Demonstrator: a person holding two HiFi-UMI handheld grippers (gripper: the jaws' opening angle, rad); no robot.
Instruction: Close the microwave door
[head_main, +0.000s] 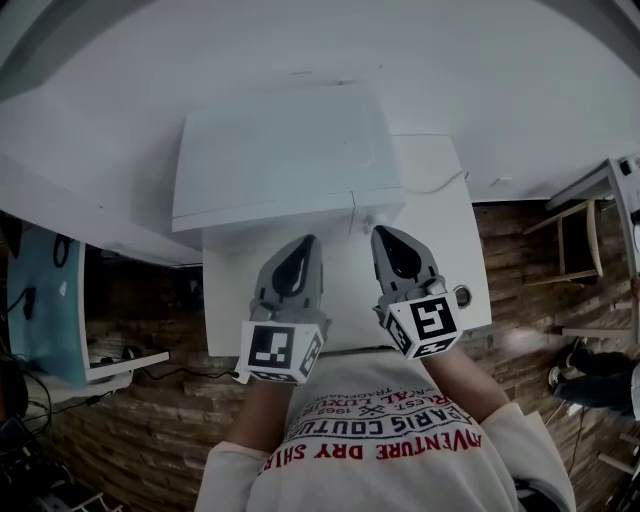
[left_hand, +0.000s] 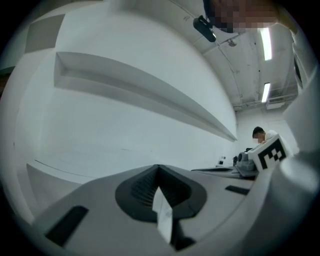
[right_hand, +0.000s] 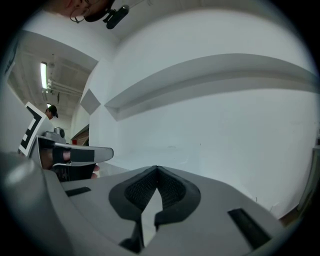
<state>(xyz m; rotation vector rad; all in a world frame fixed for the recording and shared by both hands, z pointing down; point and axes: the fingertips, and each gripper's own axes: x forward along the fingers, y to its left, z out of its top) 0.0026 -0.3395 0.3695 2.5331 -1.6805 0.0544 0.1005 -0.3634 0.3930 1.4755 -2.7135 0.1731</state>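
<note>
Grippers side by side, held out in front of the chest.
The left gripper (head_main: 306, 243) and right gripper (head_main: 381, 234) point forward, jaws pressed together.

A white table (head_main: 445, 275) stands on a brick-patterned floor (head_main: 515, 255), with a wooden chair (head_main: 573, 243) nearby.

Dim, vignetted fisheye; ceiling striplights

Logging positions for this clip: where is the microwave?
Head view, upper centre: the microwave sits on the white table, just ahead of the left gripper and right gripper.
</note>
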